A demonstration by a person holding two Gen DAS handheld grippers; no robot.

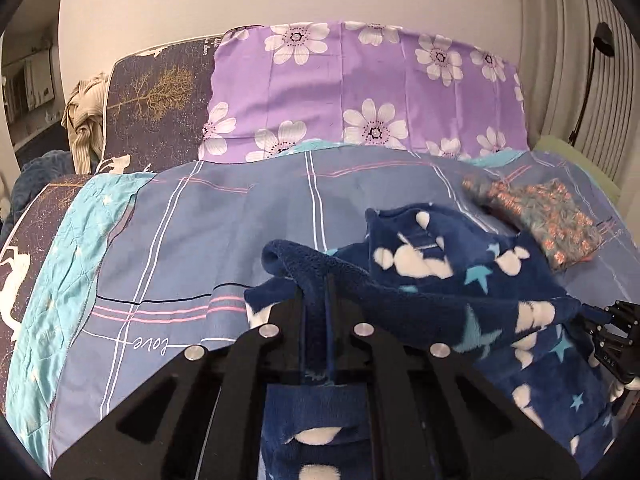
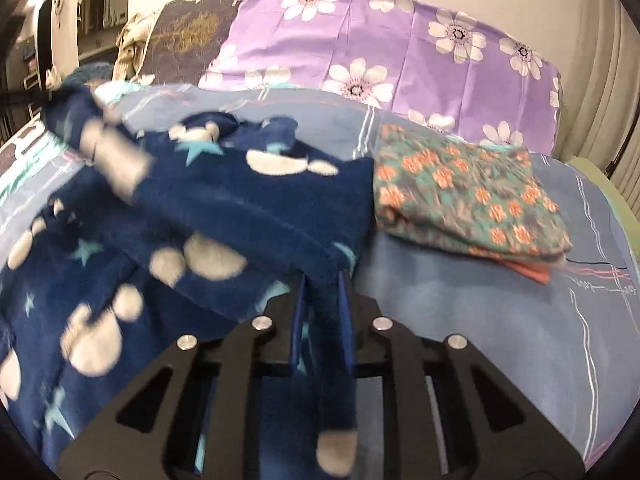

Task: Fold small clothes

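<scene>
left tongs [image 1: 316,300]: clamped on fleece garment [image 1: 440,256] | right tongs [image 2: 322,284]: clamped on same | folded floral garment [image 2: 472,196]: 1, right of right tongs

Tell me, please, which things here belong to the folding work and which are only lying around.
In the job:
- dark blue fleece garment with white and star shapes, held by both
- left gripper
- right gripper
- folded green cloth with orange flowers

Lying about:
- purple flowered pillow
- blue checked bedsheet
- beige ribbed garment
</scene>
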